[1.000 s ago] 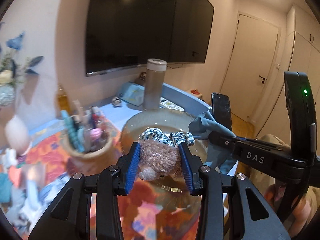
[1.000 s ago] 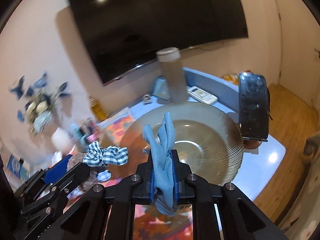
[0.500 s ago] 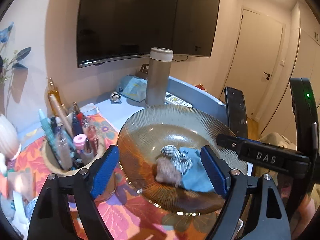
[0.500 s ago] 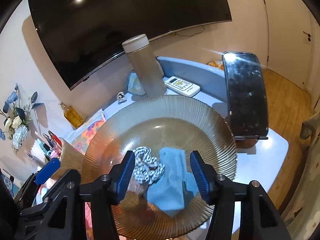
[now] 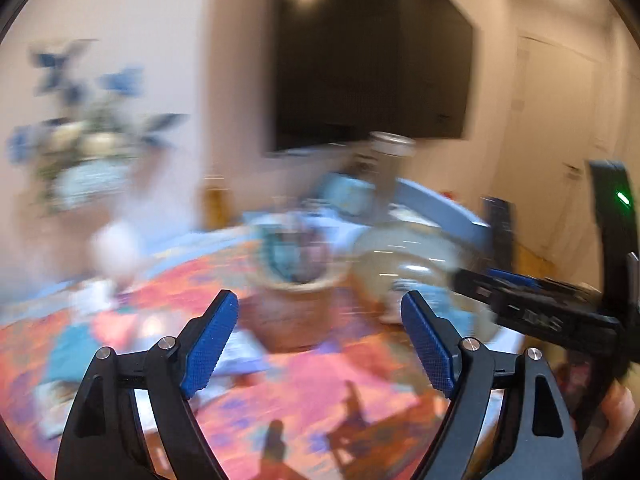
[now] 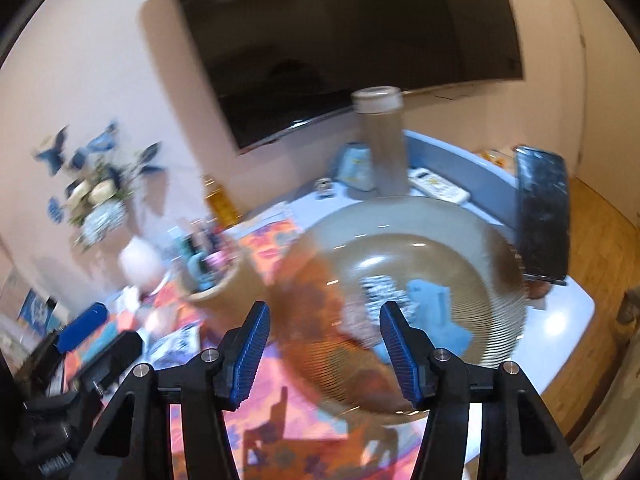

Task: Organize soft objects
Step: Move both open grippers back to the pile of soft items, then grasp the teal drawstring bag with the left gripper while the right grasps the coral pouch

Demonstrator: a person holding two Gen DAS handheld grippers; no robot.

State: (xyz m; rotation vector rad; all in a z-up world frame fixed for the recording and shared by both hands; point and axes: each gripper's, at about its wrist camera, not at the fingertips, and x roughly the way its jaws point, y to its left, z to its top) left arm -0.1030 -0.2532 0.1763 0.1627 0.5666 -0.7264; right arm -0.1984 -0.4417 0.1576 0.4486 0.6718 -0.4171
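A ribbed glass bowl (image 6: 492, 248) on the table holds a blue cloth (image 6: 434, 308) and a fuzzy toy with a checkered bow (image 6: 380, 288). It shows blurred in the left wrist view (image 5: 404, 248). My right gripper (image 6: 324, 342) is open and empty, just in front of the bowl's near left rim. My left gripper (image 5: 320, 340) is open and empty, above the floral mat (image 5: 280, 392), left of the bowl. Both views are motion-blurred.
A cup of pens (image 6: 216, 276) stands left of the bowl, also in the left wrist view (image 5: 294, 280). A tall flask (image 6: 382, 144), a phone on a stand (image 6: 542, 212), a remote (image 6: 438, 186) and a flower vase (image 6: 100, 196) surround it. Small items lie on the mat's left (image 5: 80, 344).
Both grippers have swung left and back from the bowl, still open. The toy and blue cloth stay in the bowl. A second ago each gripper was shut on one of them.
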